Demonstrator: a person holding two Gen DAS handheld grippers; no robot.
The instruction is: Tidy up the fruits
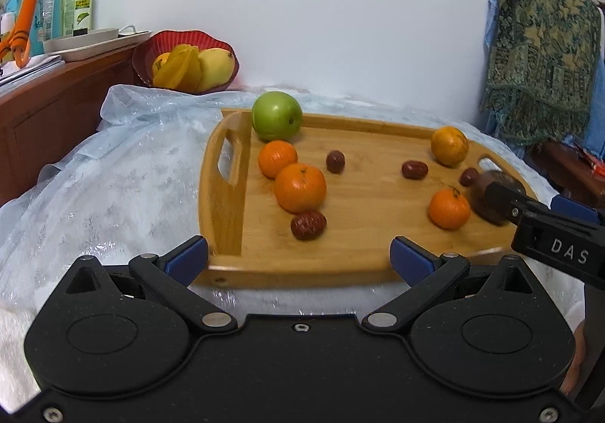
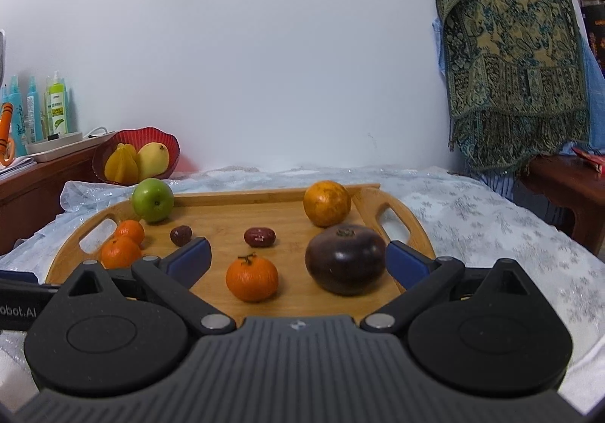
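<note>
**Right gripper lining up on the dark purple fruit**

The wooden tray (image 2: 211,211) sits on a plastic-covered surface and carries loose fruit: a green apple (image 2: 153,200), 4 orange citrus fruits, several small red dates, and a dark purple fruit (image 2: 345,259) near the tray's right handle. A red bowl (image 2: 166,143) already holding yellow fruit stands behind the tray's left end.

The right gripper (image 2: 298,262) has its jaws wide apart and empty. The purple fruit lies just inside the right finger, off centre, and a small tangerine (image 2: 252,278) sits between the fingers too. The left gripper (image 1: 298,258) hovers at the tray's near edge, jaws apart, holding nothing.

The step in hand looks like picking the purple fruit. To do it well, shift right so the fruit is centred and the tangerine falls outside the jaws, come lower to grip at its widest part, and close gently, since the smooth round skin may slip or roll.
</note>
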